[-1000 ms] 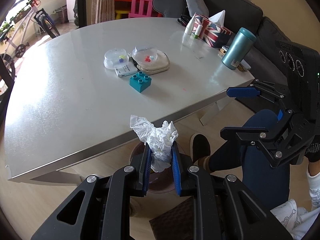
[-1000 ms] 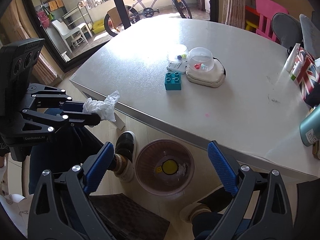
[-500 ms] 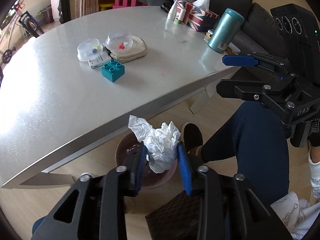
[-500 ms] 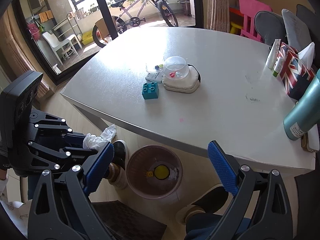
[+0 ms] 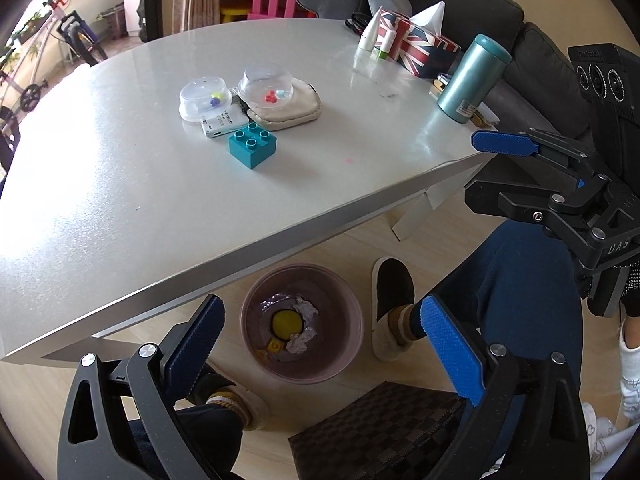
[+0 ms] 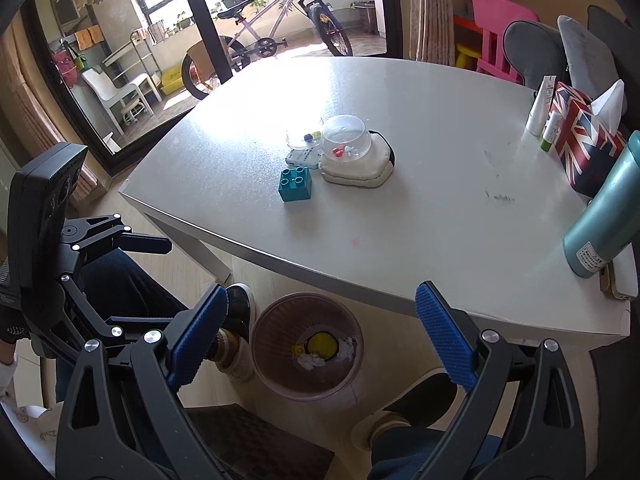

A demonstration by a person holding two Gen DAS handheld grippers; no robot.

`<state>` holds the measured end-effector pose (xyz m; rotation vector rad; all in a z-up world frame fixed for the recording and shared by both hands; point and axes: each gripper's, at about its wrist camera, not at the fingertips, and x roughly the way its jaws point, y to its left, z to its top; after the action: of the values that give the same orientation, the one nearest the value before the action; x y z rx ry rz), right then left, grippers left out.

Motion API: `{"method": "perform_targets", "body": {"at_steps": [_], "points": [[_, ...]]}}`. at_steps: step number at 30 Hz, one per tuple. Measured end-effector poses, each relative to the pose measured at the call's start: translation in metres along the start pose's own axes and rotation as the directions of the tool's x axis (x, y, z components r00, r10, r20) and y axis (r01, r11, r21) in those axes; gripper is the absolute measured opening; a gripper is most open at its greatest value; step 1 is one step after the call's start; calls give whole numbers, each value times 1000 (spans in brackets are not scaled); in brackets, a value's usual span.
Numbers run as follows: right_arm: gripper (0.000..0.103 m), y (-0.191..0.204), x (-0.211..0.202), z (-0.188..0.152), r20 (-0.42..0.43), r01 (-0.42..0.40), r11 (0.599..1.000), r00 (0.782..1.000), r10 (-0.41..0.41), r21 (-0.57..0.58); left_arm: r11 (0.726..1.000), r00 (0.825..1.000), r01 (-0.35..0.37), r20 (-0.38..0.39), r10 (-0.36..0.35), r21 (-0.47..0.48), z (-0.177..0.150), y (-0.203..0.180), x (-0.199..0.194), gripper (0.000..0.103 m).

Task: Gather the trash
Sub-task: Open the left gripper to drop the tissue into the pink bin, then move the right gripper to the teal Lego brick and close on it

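Note:
A round pinkish trash bin [image 5: 256, 344] stands on the floor under the table's front edge; it also shows in the right wrist view [image 6: 272, 372]. Crumpled white tissues [image 5: 306, 308] lie inside it beside a yellow disc. My left gripper [image 5: 320, 336] is open and empty, right above the bin. My right gripper [image 6: 320, 332] is open and empty too, above the bin from the other side. In the left wrist view the right gripper [image 5: 500, 160] shows at the right; in the right wrist view the left gripper [image 6: 140, 276] shows at the left.
The white table [image 5: 120, 184] holds a teal toy brick [image 5: 252, 147], two clear domed containers [image 5: 266, 86], a cloth pouch, a flag tissue box [image 5: 412, 42] and a teal flask [image 5: 472, 78]. The person's legs and shoes flank the bin. A woven stool [image 5: 380, 432] sits below.
My left gripper has opened and let go of the crumpled tissue, which now lies in the bin. Both grippers have drifted slightly over the bin.

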<state>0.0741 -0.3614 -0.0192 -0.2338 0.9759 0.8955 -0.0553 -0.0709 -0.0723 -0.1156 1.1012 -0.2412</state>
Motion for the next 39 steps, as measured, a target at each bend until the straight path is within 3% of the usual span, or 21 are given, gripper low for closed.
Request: {"method": "perform_targets", "body": {"at_steps": [11, 21, 39], "points": [[93, 7, 9, 8, 6, -12, 1000, 1000, 12, -12, 997, 997, -57, 56, 60, -52, 3, 20, -16, 95], [93, 19, 23, 31, 15, -10, 999, 1000, 11, -50, 987, 982, -120, 131, 133, -105, 8, 47, -36, 95], [93, 48, 81, 81, -42, -6, 988, 999, -1, -152, 976, 966, -134, 199, 168, -174, 9, 79, -64, 95]]}}
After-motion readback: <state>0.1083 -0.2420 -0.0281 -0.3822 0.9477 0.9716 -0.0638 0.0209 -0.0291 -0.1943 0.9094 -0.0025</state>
